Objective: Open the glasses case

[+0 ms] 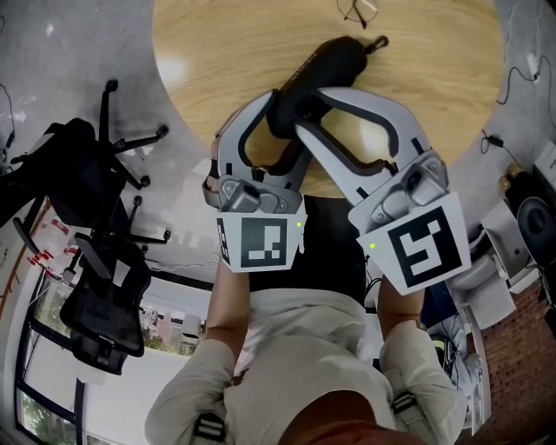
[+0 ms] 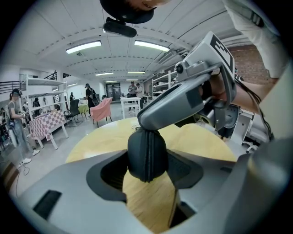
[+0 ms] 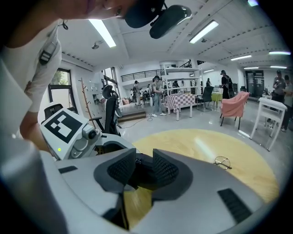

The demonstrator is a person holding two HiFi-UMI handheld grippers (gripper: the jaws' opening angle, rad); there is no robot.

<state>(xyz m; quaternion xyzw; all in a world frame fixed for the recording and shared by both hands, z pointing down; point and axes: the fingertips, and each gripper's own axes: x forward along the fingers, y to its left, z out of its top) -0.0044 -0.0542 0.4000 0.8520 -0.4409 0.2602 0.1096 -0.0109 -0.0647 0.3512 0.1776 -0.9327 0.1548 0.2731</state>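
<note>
Black case [image 1: 334,61] is upper middle of the head view, slanting over the round worktop [image 1: 208,52]. Left gripper [image 2: 147,167] has its fingers [image 2: 111,171] clamped on the case's near end, zipper seam facing its camera. Right gripper [image 3: 143,172] reaches in beside it, fingers [image 3: 122,169] a bit spread with the dark case in the gap, not pinched. 1 pair of glasses [image 1: 358,10] at the top edge.

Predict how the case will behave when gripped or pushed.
Probably stiff: the case shows no dent where the left gripper clamps it. Its curved shell might rock or slide on the smooth table.
</note>
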